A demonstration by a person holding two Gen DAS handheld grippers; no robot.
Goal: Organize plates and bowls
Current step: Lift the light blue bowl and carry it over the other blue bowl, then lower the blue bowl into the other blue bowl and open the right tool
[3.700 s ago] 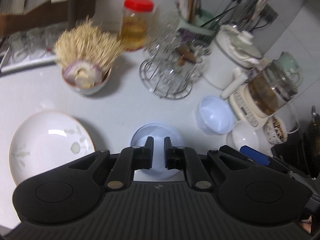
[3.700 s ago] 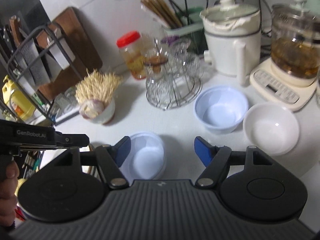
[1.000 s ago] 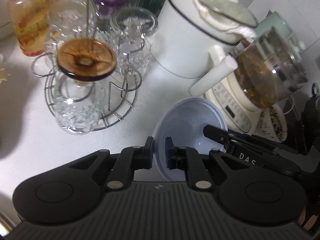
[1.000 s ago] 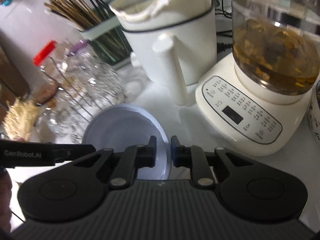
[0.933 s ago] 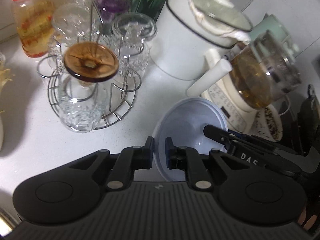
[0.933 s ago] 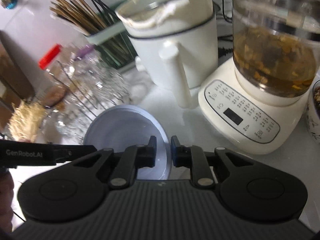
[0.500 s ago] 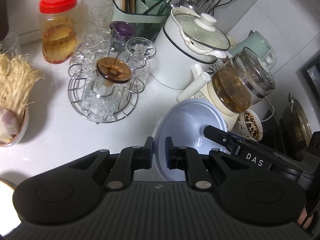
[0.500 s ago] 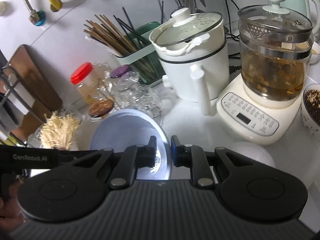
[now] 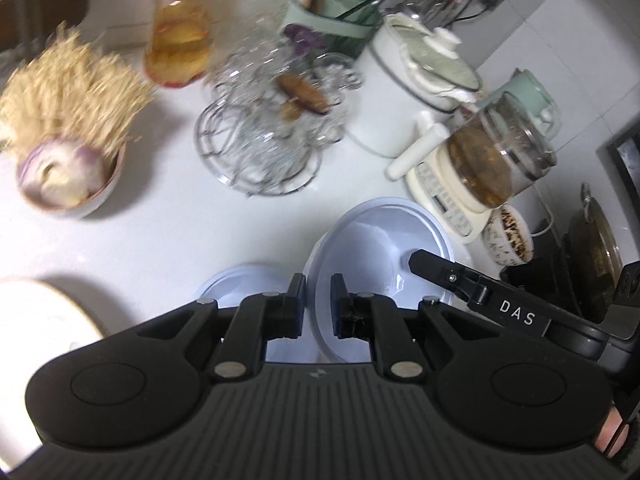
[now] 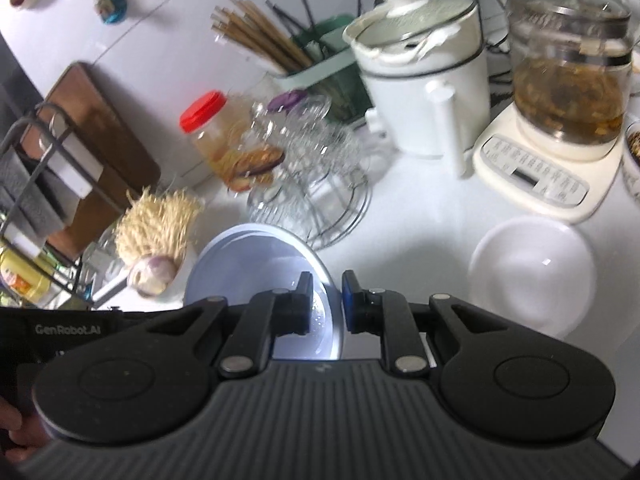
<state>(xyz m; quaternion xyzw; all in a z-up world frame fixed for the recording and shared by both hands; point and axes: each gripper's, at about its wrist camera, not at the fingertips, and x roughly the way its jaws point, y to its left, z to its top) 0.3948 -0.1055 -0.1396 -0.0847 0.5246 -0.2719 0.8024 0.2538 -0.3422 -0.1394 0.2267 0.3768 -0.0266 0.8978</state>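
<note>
Both grippers hold one pale blue bowl (image 9: 376,248) by opposite sides of its rim, lifted above the white counter. My left gripper (image 9: 318,306) is shut on its left rim. My right gripper (image 10: 326,302) is shut on its right rim; the bowl also shows in the right wrist view (image 10: 256,256). A second pale blue bowl (image 9: 244,284) sits on the counter just below and left of the held one. A white bowl (image 10: 532,274) sits on the counter at the right. A white plate (image 9: 36,320) lies at the left edge.
A wire rack of glasses (image 9: 264,148), a red-lidded jar (image 9: 182,28), a bowl of dried roots (image 9: 64,128), a white pot (image 10: 424,76), a glass kettle on its base (image 10: 560,92), a patterned cup (image 9: 510,240) and a chopstick holder (image 10: 304,60) crowd the back. A knife rack (image 10: 44,184) stands left.
The held blue bowl has been carried left and back, away from the kettle, to above the second blue bowl. The white bowl and plate have come into view.
</note>
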